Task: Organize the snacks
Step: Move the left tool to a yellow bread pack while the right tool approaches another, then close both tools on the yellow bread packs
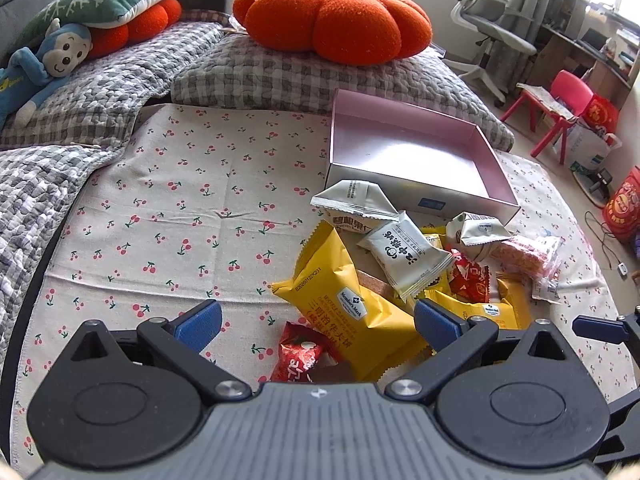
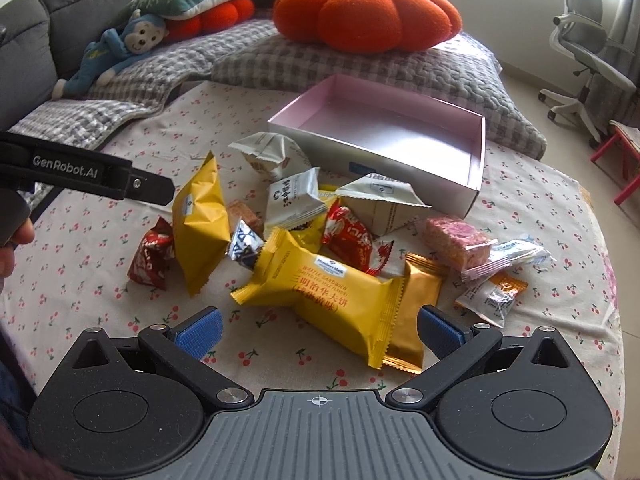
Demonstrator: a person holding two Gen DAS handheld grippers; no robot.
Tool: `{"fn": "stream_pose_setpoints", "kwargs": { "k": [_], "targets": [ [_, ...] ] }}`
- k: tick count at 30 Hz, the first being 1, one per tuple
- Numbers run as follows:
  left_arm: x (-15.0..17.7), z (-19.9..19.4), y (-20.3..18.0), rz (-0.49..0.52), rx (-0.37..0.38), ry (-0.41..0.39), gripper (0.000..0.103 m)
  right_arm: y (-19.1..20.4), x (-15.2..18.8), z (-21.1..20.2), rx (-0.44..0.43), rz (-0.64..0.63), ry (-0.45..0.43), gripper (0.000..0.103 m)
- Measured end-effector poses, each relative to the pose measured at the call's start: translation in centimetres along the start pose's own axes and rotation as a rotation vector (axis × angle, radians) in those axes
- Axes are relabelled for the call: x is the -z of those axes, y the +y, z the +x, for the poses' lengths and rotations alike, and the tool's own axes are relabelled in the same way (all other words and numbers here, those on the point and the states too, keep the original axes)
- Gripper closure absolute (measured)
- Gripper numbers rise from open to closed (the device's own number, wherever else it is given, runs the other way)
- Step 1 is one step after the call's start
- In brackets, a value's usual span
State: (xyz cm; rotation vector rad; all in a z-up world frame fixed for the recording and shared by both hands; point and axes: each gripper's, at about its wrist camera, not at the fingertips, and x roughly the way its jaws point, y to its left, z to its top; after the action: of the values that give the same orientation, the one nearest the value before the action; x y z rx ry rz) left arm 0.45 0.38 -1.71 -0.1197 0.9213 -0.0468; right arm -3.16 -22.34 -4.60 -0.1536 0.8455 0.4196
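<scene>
Hovering wide open and empty, the right gripper [image 2: 318,330] faces the yellow waffle packet [image 2: 336,292] lying crosswise just ahead; the left gripper [image 1: 316,322], equally agape, flanks another; the box [image 2: 478,148] waits beyond.

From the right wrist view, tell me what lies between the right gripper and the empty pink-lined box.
The snack pile lies there: nearest the open right gripper a yellow waffle sandwich packet, then a red wrapper and a grey-white triangular pouch before the pink-lined box.

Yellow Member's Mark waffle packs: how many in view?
2. One yellow pack lies flat before the right gripper; the other stands tilted at the pile's left. More may be buried.
</scene>
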Motion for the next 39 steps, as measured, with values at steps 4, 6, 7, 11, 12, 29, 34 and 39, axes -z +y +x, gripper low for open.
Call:
{"fn": "stream_pose_setpoints", "kwargs": {
  "k": [4,6,7,11,12,29,34,39],
  "targets": [
    [0.0,0.2,0.1,-0.006,0.003,0.007,0.001,0.5,0.2,0.4,-0.003,-0.031,0.016,0.000],
    [0.0,0.3,0.3,-0.015,0.007,0.013,0.000,0.7,0.4,0.7,-0.008,-0.051,0.018,0.000],
    [0.0,0.4,0.3,-0.018,0.007,0.016,0.001,0.9,0.5,0.8,-0.007,-0.062,0.020,0.000],
    [0.1,0.7,0.5,-0.026,0.005,0.029,0.001,1.6,0.9,1.5,0.016,-0.121,0.033,0.000],
    [0.1,0.7,0.6,-0.029,0.007,0.031,0.001,1.7,1.0,1.5,0.019,-0.131,0.034,0.000],
    [0.3,1.4,0.8,-0.035,0.008,0.058,0.001,1.9,1.1,2.0,0.027,-0.171,0.013,0.000],
    [0.3,2.5,0.8,-0.048,0.014,0.094,0.001,2.0,1.1,2.7,0.052,-0.233,-0.011,0.000],
    [0.3,4.4,1.0,-0.085,0.026,0.133,0.001,2.0,0.9,4.1,0.067,-0.311,-0.019,0.001]
  ]
}}
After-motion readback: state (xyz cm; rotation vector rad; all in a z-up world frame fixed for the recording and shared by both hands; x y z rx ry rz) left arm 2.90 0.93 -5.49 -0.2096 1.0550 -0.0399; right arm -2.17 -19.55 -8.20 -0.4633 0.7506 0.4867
